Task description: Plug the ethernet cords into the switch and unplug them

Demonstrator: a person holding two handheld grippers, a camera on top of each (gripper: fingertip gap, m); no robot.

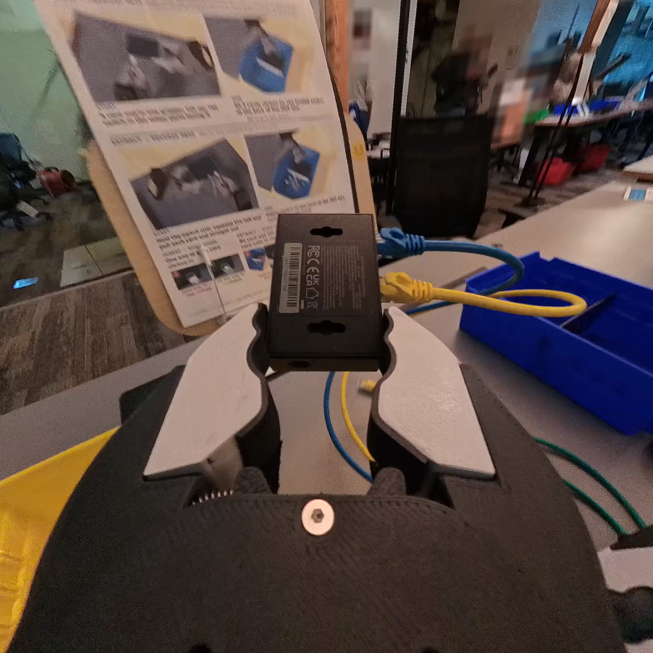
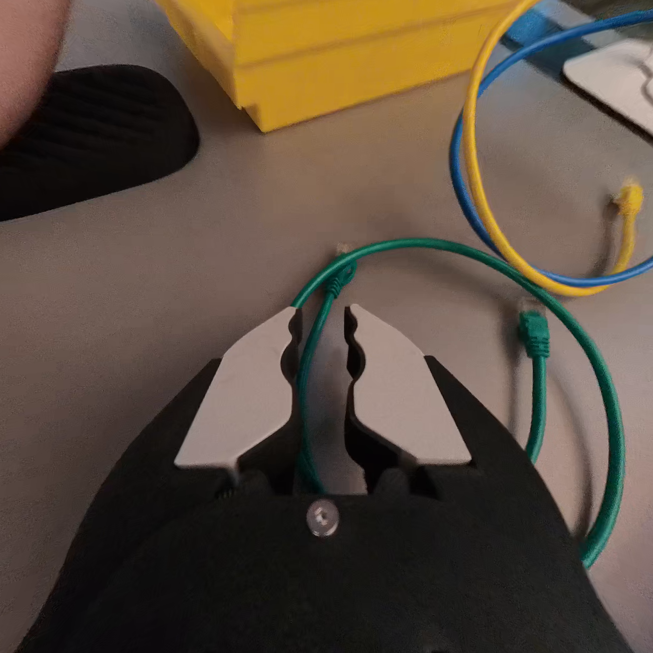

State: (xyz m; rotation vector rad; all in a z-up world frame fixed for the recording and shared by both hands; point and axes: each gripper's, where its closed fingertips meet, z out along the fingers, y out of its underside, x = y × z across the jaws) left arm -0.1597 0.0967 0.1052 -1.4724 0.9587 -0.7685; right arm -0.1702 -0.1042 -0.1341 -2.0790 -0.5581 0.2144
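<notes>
The black switch (image 1: 323, 289) is hanging above the counter, label side up, with blue cord (image 1: 399, 243) and yellow cord (image 1: 406, 288) plugged into its right edge. A green cord (image 2: 530, 293) is lying looped, unplugged.

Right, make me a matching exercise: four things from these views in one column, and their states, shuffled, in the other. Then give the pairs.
Things:
1. switch
2. blue cord
3. green cord
4. left claw

States:
A. lying loose on the table, running between the open fingers of the right claw
B. plugged into the side of the switch, above the yellow cord
C. held up off the table, label side facing the camera
D. shut on the switch

Pairs: 1-C, 2-B, 3-A, 4-D
</notes>
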